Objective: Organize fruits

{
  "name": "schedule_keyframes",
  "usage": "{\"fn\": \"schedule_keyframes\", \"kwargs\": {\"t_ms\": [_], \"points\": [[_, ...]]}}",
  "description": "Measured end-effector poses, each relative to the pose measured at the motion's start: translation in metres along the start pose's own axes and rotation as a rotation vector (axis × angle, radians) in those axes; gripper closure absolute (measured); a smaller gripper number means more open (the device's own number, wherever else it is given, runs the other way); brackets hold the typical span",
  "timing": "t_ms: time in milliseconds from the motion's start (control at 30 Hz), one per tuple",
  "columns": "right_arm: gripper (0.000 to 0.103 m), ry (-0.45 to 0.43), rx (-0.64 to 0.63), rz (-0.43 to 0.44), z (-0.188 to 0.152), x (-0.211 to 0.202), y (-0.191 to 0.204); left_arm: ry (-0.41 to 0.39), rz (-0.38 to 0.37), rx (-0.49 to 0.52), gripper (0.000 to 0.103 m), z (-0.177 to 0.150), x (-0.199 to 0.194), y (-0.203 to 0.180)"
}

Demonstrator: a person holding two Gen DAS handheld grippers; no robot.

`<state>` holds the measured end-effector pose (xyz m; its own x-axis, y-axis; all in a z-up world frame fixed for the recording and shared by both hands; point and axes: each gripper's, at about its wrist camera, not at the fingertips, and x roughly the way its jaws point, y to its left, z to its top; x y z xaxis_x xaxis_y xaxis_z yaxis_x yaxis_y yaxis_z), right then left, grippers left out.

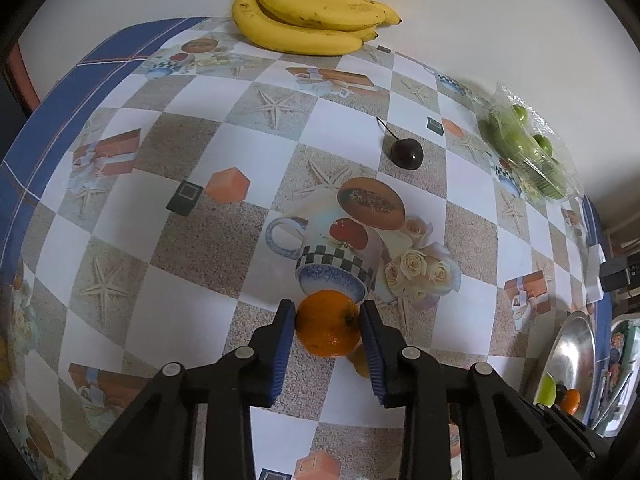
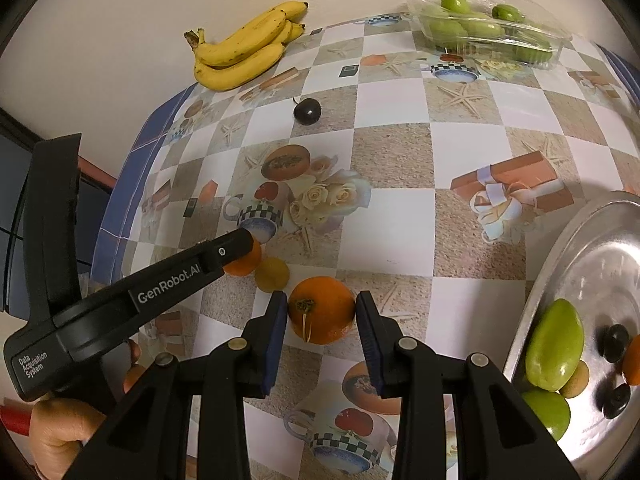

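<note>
In the left wrist view my left gripper is shut on a small orange that rests on the patterned tablecloth. A small yellowish fruit peeks out behind its right finger. The right wrist view shows my right gripper shut on a second, larger orange, stem end facing the camera. To its left, the left gripper comes in from the side with its orange at its tip and the yellowish fruit beside it.
A bunch of bananas lies at the far edge by the wall, and a dark cherry-like fruit sits in front of it. A clear plastic box of green fruits stands far right. A metal tray at right holds green, dark and orange fruits.
</note>
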<state>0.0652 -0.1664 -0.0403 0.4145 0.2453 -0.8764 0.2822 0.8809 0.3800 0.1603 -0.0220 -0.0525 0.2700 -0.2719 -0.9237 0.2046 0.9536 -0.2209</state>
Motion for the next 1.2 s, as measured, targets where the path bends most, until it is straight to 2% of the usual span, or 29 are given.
{"fn": "schedule_keyframes", "kwargs": {"t_ms": [333, 667, 900, 1200], "points": [[0.066, -0.014, 0.017, 0.012, 0.001, -0.008, -0.004, -0.007, 0.007, -0.028, 0.068, -0.001, -0.006, 0.001], [0.066, -0.045, 0.064, 0.000, 0.002, -0.030, -0.020, -0.093, 0.019, -0.011, 0.068, 0.004, -0.045, -0.014], [0.066, -0.056, 0.144, -0.029, 0.001, -0.044, -0.047, -0.125, 0.024, 0.022, 0.068, 0.001, -0.061, -0.035], [0.066, -0.081, 0.258, -0.071, -0.001, -0.067, -0.092, -0.102, 0.015, 0.075, 0.069, -0.011, -0.055, -0.070]]}}
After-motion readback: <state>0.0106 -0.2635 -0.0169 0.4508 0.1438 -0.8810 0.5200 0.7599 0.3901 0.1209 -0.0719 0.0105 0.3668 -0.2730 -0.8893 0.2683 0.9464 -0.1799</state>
